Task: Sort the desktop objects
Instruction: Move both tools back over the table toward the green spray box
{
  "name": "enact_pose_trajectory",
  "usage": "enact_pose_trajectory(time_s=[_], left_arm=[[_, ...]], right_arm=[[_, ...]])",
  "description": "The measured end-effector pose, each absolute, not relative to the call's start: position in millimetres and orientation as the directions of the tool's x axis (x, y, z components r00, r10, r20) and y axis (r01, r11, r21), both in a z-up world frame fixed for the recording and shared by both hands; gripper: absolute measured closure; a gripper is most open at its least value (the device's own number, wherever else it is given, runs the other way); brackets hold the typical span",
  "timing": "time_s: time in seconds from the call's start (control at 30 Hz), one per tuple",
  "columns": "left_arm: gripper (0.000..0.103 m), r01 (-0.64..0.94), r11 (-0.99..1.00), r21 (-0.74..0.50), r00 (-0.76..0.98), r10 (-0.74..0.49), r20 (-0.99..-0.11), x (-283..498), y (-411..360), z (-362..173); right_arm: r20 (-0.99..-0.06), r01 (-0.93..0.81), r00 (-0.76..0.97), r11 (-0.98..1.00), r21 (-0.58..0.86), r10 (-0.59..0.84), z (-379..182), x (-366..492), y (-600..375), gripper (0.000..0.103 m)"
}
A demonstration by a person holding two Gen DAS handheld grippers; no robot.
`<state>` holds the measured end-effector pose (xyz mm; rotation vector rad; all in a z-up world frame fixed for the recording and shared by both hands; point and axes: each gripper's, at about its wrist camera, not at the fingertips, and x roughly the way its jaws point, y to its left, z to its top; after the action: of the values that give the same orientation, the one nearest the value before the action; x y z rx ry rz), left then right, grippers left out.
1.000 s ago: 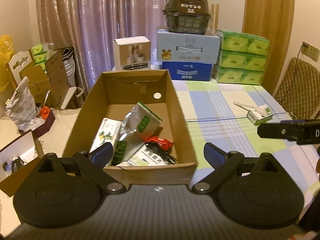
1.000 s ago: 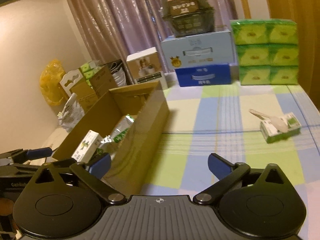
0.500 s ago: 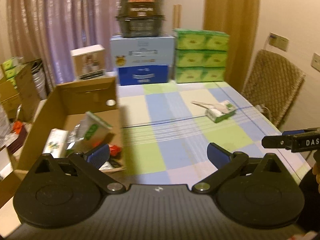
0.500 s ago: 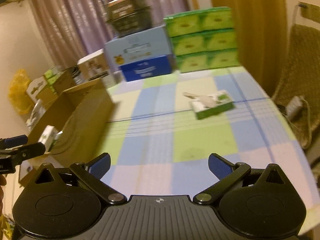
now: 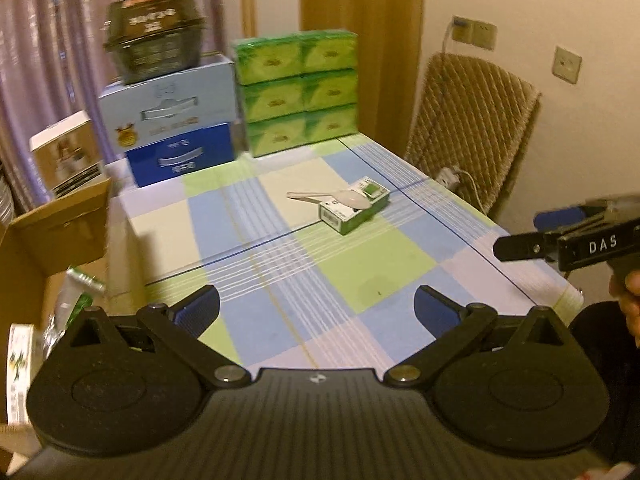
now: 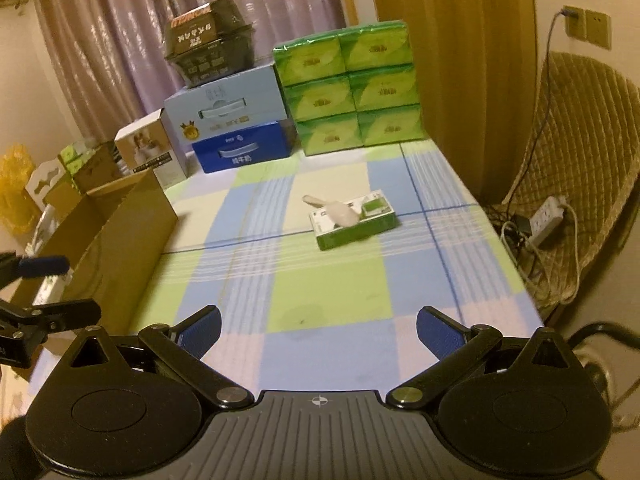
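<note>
— Left gripper [image 5: 316, 306] and right gripper [image 6: 318, 332]: both spread wide, nothing held?

— Yes. A second ago the left one looked down into the cardboard box [image 6: 120, 232]; it has since swung right, toward the small green-and-white carton [image 6: 354, 222] with the white scoop [image 6: 334, 210] lying on it, mid-bench.

— So that pair looks next?

— Likely. Checked bench [image 6: 320, 280] between is bare. Box wall stands left, bench edge and chair [image 6: 580, 168] right, tissue packs [image 6: 352, 88] behind.
</note>
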<state>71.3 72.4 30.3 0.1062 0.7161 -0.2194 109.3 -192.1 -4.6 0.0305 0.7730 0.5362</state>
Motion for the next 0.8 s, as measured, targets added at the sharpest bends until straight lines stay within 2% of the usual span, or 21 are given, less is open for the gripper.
enact_pose_trajectory(time_s=[0.33,0.53,0.8], left_arm=[[0.001,0.341,0.937,0.077,0.695,-0.196,-0.692,123,53,19],[0.001,0.439,0.887,0.143,0.660,-0.211,-0.721,166,46,10],[0.001,0.625,0.743,0.239,0.602,-0.263,-0.754,214,39,-2]], right_arm=[[-0.682,-0.670,0.557,0.742,-0.032,0.473,-18,164,-187,0.002],[-0.721,-0.835,0.501,0.485,-0.259,0.478,-40,201,-170,0.002],[-0.783,-0.907,0.419,0.171,-0.385,0.459,-74,253,-142,0.002]])
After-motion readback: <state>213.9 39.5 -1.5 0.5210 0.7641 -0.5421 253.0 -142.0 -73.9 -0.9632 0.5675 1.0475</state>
